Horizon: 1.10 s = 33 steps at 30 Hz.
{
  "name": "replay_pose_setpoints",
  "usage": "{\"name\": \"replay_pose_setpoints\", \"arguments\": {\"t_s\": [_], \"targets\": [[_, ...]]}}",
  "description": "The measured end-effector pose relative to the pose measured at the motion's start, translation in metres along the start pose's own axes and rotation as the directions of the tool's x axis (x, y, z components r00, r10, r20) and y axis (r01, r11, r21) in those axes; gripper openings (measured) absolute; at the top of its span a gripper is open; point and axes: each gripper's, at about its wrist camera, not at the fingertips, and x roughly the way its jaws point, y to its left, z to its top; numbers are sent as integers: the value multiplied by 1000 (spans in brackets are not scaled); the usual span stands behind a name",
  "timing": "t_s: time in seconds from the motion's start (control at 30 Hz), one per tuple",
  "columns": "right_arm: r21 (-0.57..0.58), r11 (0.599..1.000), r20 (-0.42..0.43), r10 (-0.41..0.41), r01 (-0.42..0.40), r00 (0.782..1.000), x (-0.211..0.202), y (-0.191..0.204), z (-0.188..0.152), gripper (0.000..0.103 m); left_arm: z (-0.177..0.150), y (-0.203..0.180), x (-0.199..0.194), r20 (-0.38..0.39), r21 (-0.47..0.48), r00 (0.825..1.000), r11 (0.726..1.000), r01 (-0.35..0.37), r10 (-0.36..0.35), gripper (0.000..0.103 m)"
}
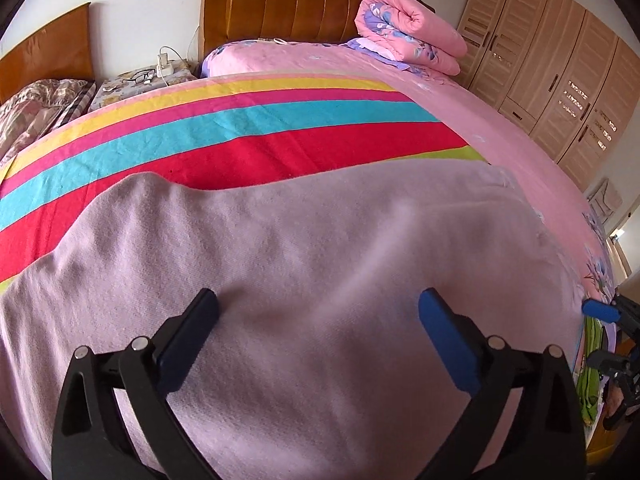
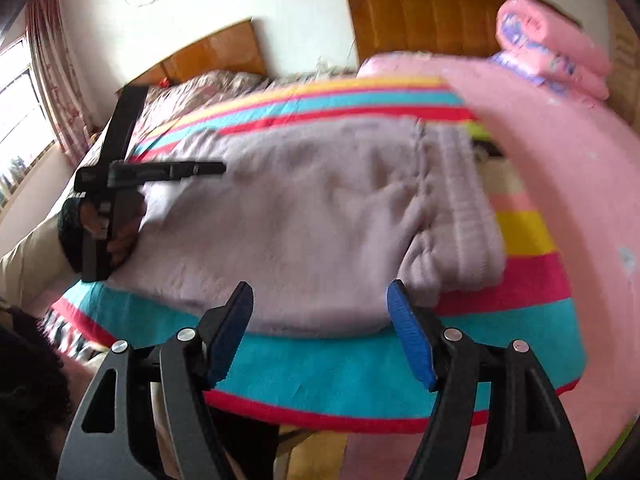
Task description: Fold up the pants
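Observation:
Pale lilac pants (image 1: 320, 240) lie spread flat on a striped blanket on the bed. My left gripper (image 1: 319, 300) hovers just over the cloth with its jaws wide open and nothing pinched. In the right wrist view the pants (image 2: 320, 200) show their ribbed waistband (image 2: 460, 200) at the right. My right gripper (image 2: 320, 290) is open at the pants' near edge, with cloth below the gap but not clamped. A hand (image 2: 120, 236) holds the left gripper over the pants' left end. A blue fingertip (image 1: 600, 308) of the right gripper shows at the far right of the left wrist view.
The rainbow-striped blanket (image 1: 240, 128) covers a pink sheet (image 1: 500, 140). A rolled pink quilt (image 1: 408, 32) sits by the wooden headboard (image 1: 280, 4). A wardrobe (image 1: 560, 72) stands to the right. On the left are a nightstand (image 1: 136, 80) with glasses and a second bed (image 2: 192, 88).

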Motion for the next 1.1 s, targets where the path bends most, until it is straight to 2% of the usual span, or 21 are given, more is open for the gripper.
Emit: {"name": "replay_pose_setpoints", "arguments": {"t_s": [0.1,0.17,0.27,0.3,0.37,0.43,0.5,0.53,0.6,0.67,0.73,0.8,0.87,0.9,0.97,1.0,1.03,1.07,1.1], "targets": [[-27,998,59,-60,61,996,7,22,14,68,0,-3,-4,10,-7,999,999,-34,34,101],[-84,993,13,-83,84,996,24,43,19,71,-3,0,-16,42,-51,996,996,-77,79,101],[-173,982,-131,-106,82,986,54,62,10,75,-13,14,-47,56,-109,997,993,-45,52,101],[-159,984,-117,-101,82,988,52,61,9,76,-17,21,-59,61,-111,996,992,-65,72,101],[-109,992,-142,-75,60,987,49,53,15,76,-24,41,-86,80,-118,987,984,-131,141,101],[-103,985,-107,-147,136,983,42,52,25,76,-22,73,-116,114,-153,974,973,-175,193,101],[-99,984,-66,-152,145,986,37,58,35,76,-10,118,-142,112,-225,949,937,-266,296,101],[-96,985,-28,-147,144,989,33,64,42,76,-2,144,-151,92,-268,931,910,-318,352,101],[-88,989,21,-118,120,993,32,75,51,76,15,202,-156,-4,-349,896,839,-417,443,100],[-89,993,55,-74,79,996,33,85,60,80,26,258,-143,-159,-399,865,771,-497,475,88],[-102,994,65,-36,43,997,37,97,65,81,29,303,-121,-298,-426,853,740,-520,428,61],[-107,994,57,0,6,998,45,110,71,81,26,333,-108,-368,-450,840,714,-537,400,56],[-123,992,35,34,-30,999,50,121,72,81,23,346,-97,-399,-442,827,707,-553,397,56],[-139,990,26,40,-36,999,52,125,72,81,19,350,-93,-414,-440,823,706,-555,389,53],[-162,986,13,39,-37,999,55,134,71,81,8,352,-95,-410,-433,809,691,-579,421,35],[-161,986,13,42,-39,999,57,135,73,81,5,352,-100,-408,-425,799,682,-595,442,15],[-156,987,13,48,-45,999,59,136,75,81,1,347,-109,-366,-434,817,695,-574,446,3],[-152,987,14,52,-49,999,61,138,79,81,-3,342,-125,-312,-443,825,696,-564,470,3],[-152,987,13,56,-53,998,63,139,81,81,-5,339,-139,-268,-453,821,686,-569,504,3]]}}
